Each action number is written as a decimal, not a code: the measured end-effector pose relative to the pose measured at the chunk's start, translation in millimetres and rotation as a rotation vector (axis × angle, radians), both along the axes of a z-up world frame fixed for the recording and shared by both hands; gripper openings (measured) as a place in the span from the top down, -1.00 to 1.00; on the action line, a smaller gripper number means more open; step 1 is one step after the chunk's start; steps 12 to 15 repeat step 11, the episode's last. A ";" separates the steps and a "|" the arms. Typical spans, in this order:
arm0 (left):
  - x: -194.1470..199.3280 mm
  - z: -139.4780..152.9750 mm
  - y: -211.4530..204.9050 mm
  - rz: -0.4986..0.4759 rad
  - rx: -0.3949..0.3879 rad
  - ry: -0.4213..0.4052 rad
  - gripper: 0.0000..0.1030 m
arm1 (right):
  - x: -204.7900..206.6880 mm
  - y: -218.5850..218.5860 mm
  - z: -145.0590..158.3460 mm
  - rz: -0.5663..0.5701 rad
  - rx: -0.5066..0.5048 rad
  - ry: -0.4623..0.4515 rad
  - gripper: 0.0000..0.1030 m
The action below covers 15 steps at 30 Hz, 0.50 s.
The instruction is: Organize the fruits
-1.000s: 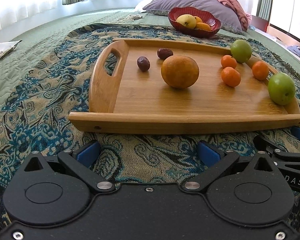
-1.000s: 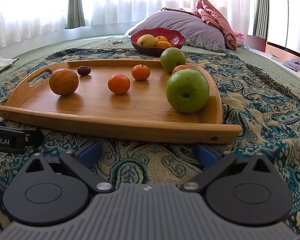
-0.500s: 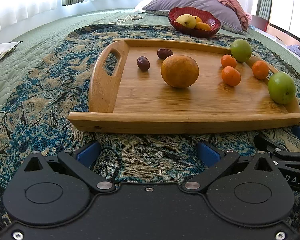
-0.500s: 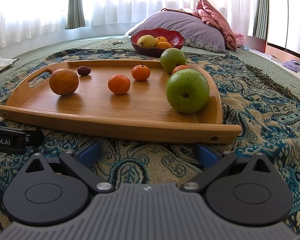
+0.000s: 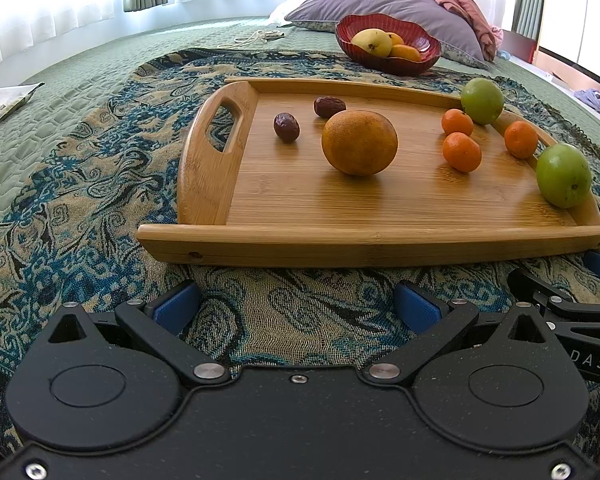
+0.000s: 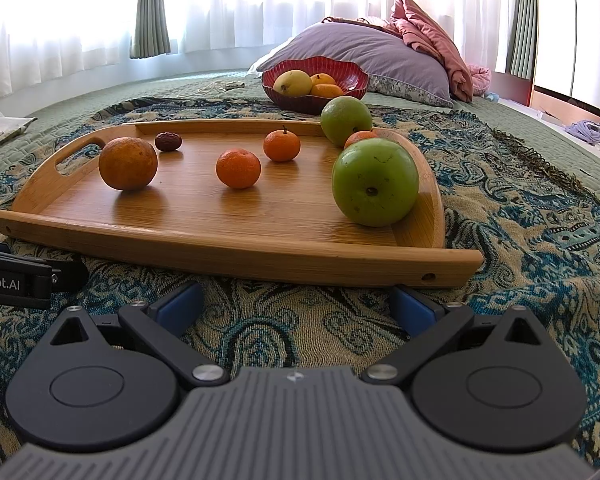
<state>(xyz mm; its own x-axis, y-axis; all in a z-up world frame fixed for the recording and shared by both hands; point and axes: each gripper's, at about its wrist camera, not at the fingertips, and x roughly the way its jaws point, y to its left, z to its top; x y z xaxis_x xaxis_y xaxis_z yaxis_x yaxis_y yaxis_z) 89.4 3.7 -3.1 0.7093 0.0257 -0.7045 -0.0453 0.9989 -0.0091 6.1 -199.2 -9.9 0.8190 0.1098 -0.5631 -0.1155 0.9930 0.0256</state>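
A wooden tray [image 5: 284, 208] [image 6: 204, 216] lies on a patterned blanket. On it are a large orange [image 5: 359, 142] [image 6: 128, 164], two dark dates [image 5: 287, 127], three small mandarins [image 5: 461, 152] [image 6: 238, 168] and two green apples [image 5: 563, 175] [image 6: 375, 182]. A red bowl [image 5: 388, 42] [image 6: 314, 80] with yellow and orange fruit stands behind the tray. My left gripper [image 5: 296, 304] is open and empty just before the tray's near edge. My right gripper [image 6: 296, 304] is open and empty, also in front of the tray.
The blanket [image 5: 80, 184] covers a green quilted bed. A purple pillow [image 6: 364, 54] and pink cloth lie behind the bowl. A paper packet [image 5: 0, 100] lies at far left. The right gripper's finger shows at the right edge of the left wrist view [image 5: 572, 312].
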 end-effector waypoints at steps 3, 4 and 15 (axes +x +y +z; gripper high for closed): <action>-0.1 -0.1 0.1 0.000 -0.001 0.000 -1.00 | -0.1 0.0 0.0 0.000 0.000 0.000 -1.00; -0.4 -0.2 0.1 0.000 -0.001 0.000 -1.00 | 0.0 0.0 0.0 0.000 0.000 0.000 -1.00; -0.2 0.0 0.4 -0.004 0.001 -0.007 -1.00 | -0.1 0.0 -0.2 0.000 0.000 0.000 -1.00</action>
